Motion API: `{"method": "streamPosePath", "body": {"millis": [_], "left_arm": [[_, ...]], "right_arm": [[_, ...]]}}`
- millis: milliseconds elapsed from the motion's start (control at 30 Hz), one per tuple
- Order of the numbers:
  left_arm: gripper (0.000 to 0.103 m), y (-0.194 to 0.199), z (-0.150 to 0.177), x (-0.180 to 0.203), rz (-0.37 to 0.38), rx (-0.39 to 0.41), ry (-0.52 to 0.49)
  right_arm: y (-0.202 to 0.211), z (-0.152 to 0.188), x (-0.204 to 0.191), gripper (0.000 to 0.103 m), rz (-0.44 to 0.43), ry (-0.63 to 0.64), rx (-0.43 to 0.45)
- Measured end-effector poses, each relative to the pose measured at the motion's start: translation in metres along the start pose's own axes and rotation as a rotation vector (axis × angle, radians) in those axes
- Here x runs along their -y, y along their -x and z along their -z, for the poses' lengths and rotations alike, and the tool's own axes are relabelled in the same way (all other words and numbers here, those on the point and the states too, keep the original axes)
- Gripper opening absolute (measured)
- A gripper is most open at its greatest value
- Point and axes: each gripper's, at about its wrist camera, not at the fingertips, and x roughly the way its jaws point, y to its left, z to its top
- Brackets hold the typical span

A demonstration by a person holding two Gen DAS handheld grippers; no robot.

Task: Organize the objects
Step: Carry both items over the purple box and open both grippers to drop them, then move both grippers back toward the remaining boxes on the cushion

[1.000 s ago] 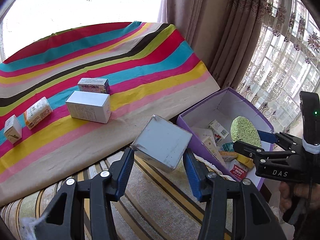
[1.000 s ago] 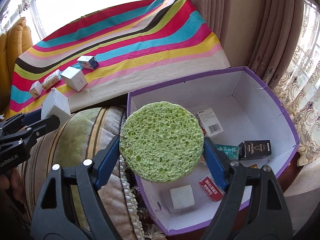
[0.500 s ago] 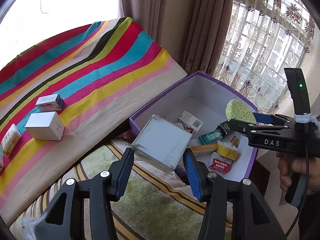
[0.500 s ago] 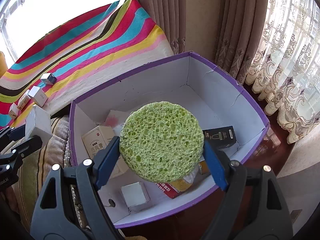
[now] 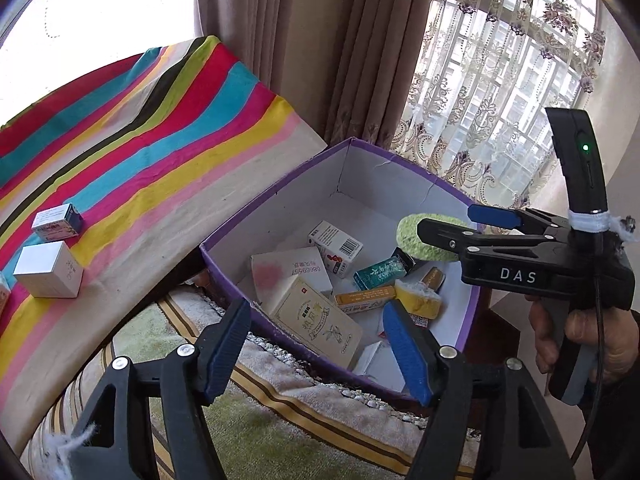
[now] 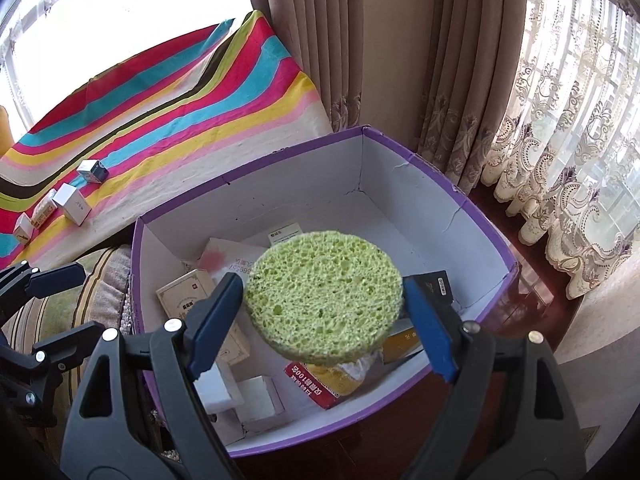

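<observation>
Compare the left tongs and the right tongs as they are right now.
The left tongs are open and hold nothing; the right tongs are shut on the round green sponge. The left tongs sit at the near rim of the purple box; the right tongs hang over its inside. Both have blue pads on black arms.

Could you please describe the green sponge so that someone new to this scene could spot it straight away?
Find the purple box beside the striped cloth. Above its contents, the right gripper holds a flat round sponge by its edges. It is the only bright green, porous disc; nearly everything below it is a rectangular carton.
</observation>
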Motion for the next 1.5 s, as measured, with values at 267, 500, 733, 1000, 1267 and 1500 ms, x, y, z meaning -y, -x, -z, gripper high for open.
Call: {"method": "streamPosePath", "body": {"millis": [267,500,733,1000,1267,1500], "left_arm": [[0.07,0.007,0.001,-0.008,-0.036,0.027,0.026],[0.07,0.024,0.01,-0.034,-0.099,0.051,0.085],[0.072,0.055,0.03,-0.084,-0.18,0.103,0.217],[0.072,0.092,0.066,-0.159,-0.313,0.129,0.464],[0.072,0.113,0.097,-0.225,-0.414,0.113,0.682],[0.073,0.122,0.103,-0.261,-0.464,0.109,0.745]], "right_arm": [[0.006,-0.002,-0.005,0.096,-0.048,-0.015,0.013],[0.005,-0.002,-0.027,0.096,-0.084,0.014,0.001],[0.007,-0.004,-0.067,0.096,-0.131,0.084,-0.003],[0.003,-0.008,-0.12,0.096,-0.196,0.153,-0.033],[-0.014,-0.013,-0.183,0.096,-0.279,0.226,-0.102],[-0.037,-0.026,-0.239,0.096,-0.29,0.303,-0.154]]}}
